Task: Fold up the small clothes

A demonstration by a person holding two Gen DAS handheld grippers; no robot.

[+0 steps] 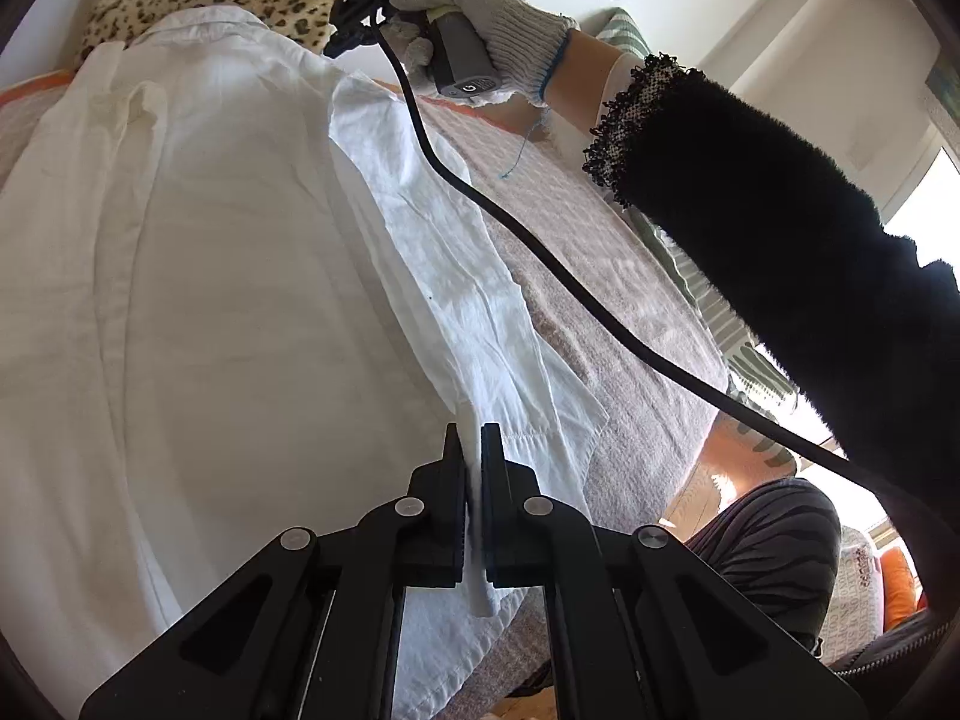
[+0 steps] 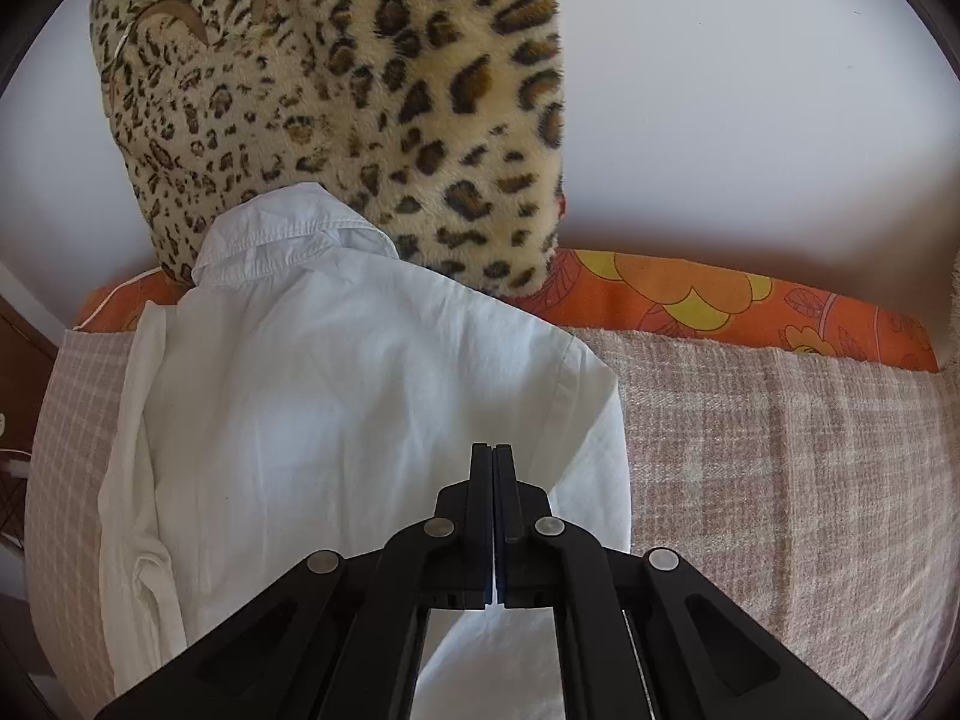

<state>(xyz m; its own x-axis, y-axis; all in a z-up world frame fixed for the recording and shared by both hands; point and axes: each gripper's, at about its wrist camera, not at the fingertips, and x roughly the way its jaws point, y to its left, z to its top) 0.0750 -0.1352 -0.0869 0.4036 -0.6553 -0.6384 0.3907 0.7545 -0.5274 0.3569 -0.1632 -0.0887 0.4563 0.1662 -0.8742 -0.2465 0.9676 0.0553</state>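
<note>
Here the left gripper (image 1: 474, 450) is clamped on a thin fold of the white shirt (image 1: 240, 276), the cloth running as a pale strip between the narrow-set fingers (image 1: 451, 462) and out below them. From these fingers the shirt stretches ahead and to the left, its long axis pointing away toward the collar (image 2: 288, 228); a folded-over sleeve or side panel (image 1: 456, 300) lies just to the right of the fingertips and runs forward along the same axis. The left gripper is thus the nearer one to the hem end, judged from the stitched edge just beside its tips. In the right wrist view the right gripper (image 2: 493, 462) has its fingers pressed together with no cloth visible between them; it hangs above the middle of the shirt's back, though whether the tips touch the fabric cannot be told. The shirt lies flat, collar far, on a pinkish blanket (image 2: 780, 450) that extends to the right of both grippers. Beyond the collar stand a leopard cushion (image 2: 372, 90) and an orange pillow (image 2: 720, 300). The coming move, judged from the task, is probably a lengthwise fold carrying the gripped hem forward toward the collar. A gloved hand (image 1: 480, 18) holds the right gripper's handle, its cable (image 1: 540, 252) trailing back.
</note>
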